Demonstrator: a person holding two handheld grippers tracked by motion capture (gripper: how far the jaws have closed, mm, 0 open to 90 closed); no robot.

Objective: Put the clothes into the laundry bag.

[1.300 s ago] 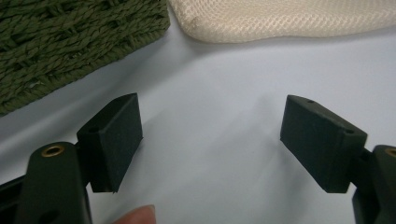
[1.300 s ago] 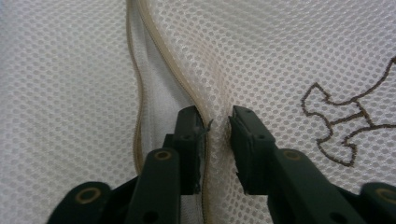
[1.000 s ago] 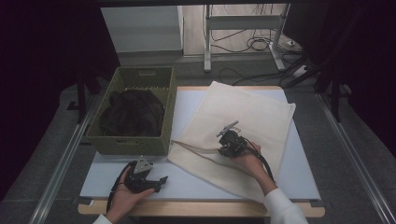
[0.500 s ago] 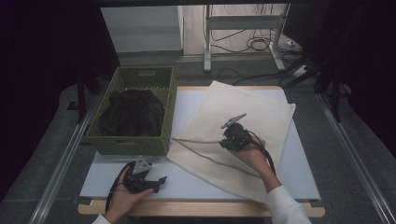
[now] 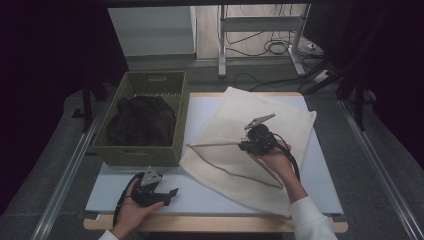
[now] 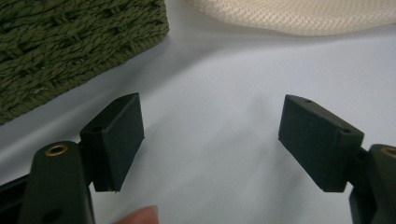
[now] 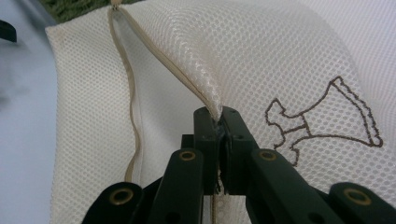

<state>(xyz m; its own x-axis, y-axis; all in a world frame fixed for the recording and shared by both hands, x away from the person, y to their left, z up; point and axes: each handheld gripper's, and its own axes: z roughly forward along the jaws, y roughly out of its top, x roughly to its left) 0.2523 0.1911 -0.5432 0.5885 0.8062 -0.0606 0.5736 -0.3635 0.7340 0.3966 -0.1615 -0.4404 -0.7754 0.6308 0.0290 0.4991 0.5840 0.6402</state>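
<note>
The right gripper point(image 7: 218, 119) had its jaws pinched tight on the upper lip of a cream mesh bag point(image 7: 261, 60), right at the zipper point(image 7: 154, 60), and held that lip raised off the layer below. In the high view the right gripper point(image 5: 248, 145) sat above the middle of the bag point(image 5: 280, 112), which lay flat across the white table point(image 5: 320, 165) with its slit open in a long wedge toward the basket point(image 5: 172, 112). A brown embroidered mark point(image 7: 327, 116) lay just beside the jaws.

The left gripper point(image 6: 210, 140) rested near the table's front edge with its jaws wide apart and nothing between them — bare table ahead, the basket wall point(image 6: 70, 42) to one side. In the high view the left gripper point(image 5: 167, 192) lay in the hand point(image 5: 135, 210) below the basket, well apart from the bag. Dark clothing point(image 5: 142, 120) filled the green basket.

The likely trouble was the grip itself: only a thin fold of mesh sat between the pads, so a sharp pull could have let it slip free or strained the zipper seam. The bag was light and loose — lifting the lip could have dragged the whole bag across the table rather than widening the mouth. With the other lip unheld, the opening might have sagged shut.
</note>
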